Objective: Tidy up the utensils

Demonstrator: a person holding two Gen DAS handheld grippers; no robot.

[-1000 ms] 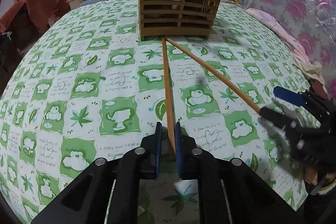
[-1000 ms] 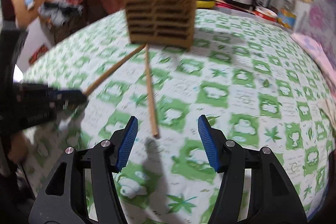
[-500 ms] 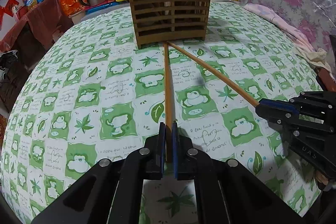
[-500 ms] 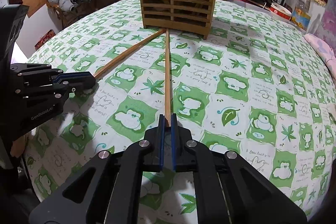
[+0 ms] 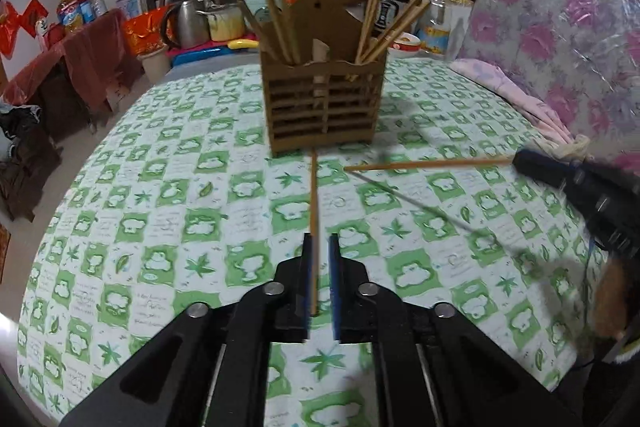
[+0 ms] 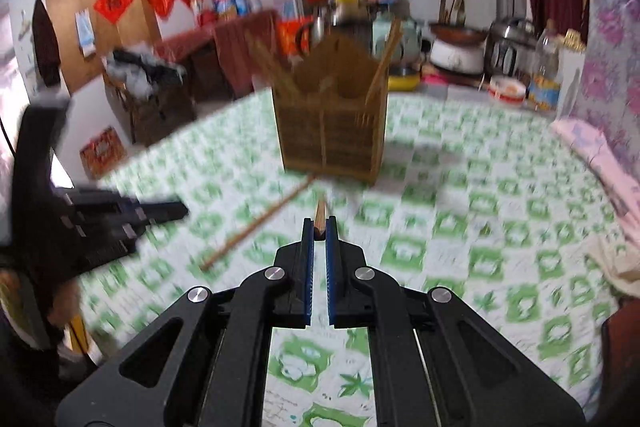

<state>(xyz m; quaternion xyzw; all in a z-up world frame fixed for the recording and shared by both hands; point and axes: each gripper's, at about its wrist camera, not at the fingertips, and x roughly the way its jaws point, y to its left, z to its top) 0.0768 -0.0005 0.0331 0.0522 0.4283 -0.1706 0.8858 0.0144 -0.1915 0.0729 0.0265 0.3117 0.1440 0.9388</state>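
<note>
— Left gripper (image 5: 320, 255)?
— Narrow, but not pinched. Blue pads slightly apart, with the lying chopstick (image 5: 314, 203) running up between them, close against the left pad and clear of the right one.
— And where does that chopstick lead?
— Straight ahead over the green-and-white checked counter (image 5: 160, 227), far tip just short of the foot of the wooden holder (image 5: 324, 107). Seen from the right wrist as a blurred stick (image 6: 256, 227) flat on the cloth, slanting from the holder (image 6: 332, 139) towards the left gripper (image 6: 182, 211). Hard to tell there whether touching that gripper.
— Right gripper (image 6: 319, 227)?
— Clamped tight on the lifted chopstick (image 6: 319, 215), only a short stub showing past the pads, pointing towards the holder.
— Lifted for sure?
— Yes. From the left wrist, held out sideways from the right gripper (image 5: 520, 159), stick (image 5: 428, 163) above the cloth with a thin dark shadow slanting apart from it below. Free tip near the lying chopstick, not touching.
— Holder itself?
— Upright mid-counter, slatted, two compartments, bundles of chopsticks (image 5: 280, 27) leaning out of both.
</note>
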